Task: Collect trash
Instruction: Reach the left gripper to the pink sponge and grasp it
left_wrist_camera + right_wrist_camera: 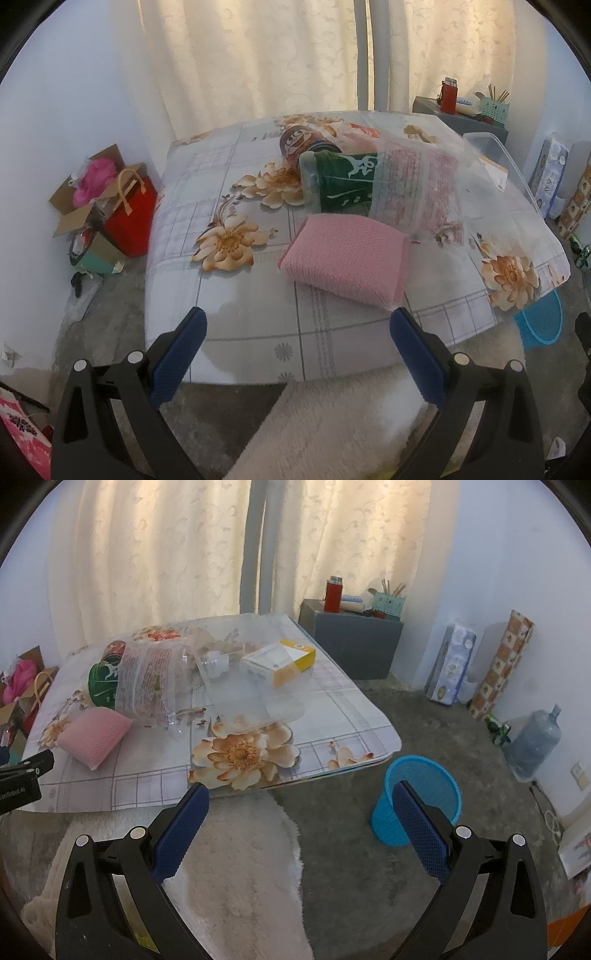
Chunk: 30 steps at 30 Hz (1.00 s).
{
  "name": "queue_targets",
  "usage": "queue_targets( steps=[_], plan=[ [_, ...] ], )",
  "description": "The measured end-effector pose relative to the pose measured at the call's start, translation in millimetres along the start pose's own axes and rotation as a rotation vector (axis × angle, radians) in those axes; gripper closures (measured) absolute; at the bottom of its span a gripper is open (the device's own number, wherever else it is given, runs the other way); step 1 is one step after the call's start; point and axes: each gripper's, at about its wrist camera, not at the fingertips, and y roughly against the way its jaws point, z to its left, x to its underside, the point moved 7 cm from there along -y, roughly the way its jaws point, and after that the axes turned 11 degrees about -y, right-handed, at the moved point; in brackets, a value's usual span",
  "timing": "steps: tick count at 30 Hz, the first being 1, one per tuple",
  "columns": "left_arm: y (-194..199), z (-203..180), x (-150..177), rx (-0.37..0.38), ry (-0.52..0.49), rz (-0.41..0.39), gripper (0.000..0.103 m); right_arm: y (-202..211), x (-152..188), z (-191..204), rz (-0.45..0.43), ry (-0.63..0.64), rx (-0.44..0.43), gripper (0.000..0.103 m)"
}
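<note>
We record a low table under a floral cloth, bearing a clear plastic tray, crumpled wrapper, green cup, pink sponge and yellow-white box. The blue bin stands on the floor beside it. The left gripper and right gripper both hang wide apart, holding nothing.

- Your left gripper shows two black, Y-shaped plastic arms with cut-out slots, each tipped by a dark blue ribbed pad.
- Round silver screws sit at the joints, two on each arm.
- Your right gripper is built the same: black forked arms, blue textured fingers, silver screw heads.
- In the right wrist view, the black body of your other gripper carries small white lettering, too blurred to read fully.
</note>
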Motion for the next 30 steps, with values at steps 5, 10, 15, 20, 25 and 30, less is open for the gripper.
queue_targets(
  steps=[5,10,15,20,25,30],
  plan=[
    [-13.5,7.0,-9.0,0.044,-0.003,0.002,0.006,-10.4,-2.5,13.4,0.013,0.011,-0.04,0.008],
    [-33.9,17.9,-21.5,0.114,0.005,-0.014,0.006,-19.1,-4.1,33.2,0.019,0.04,-0.097,0.008],
    [-48.1,38.4,-42.5,0.185,0.06,-0.142,0.006,-34.8,-1.2,45.3,0.06,0.067,-0.132,0.008],
    [-74.9,48.0,-61.9,0.229,0.063,-0.136,0.006,-45.9,-3.7,53.4,0.086,0.065,-0.164,0.008],
    [-103.9,46.2,-66.9,0.315,0.081,-0.075,0.025,-52.3,-3.4,74.5,0.108,0.085,-0.219,0.008],
    [-117.3,38.4,-63.1,0.394,0.102,-0.029,0.059,-56.1,-2.7,94.2,0.132,0.101,-0.262,0.008]
  ],
)
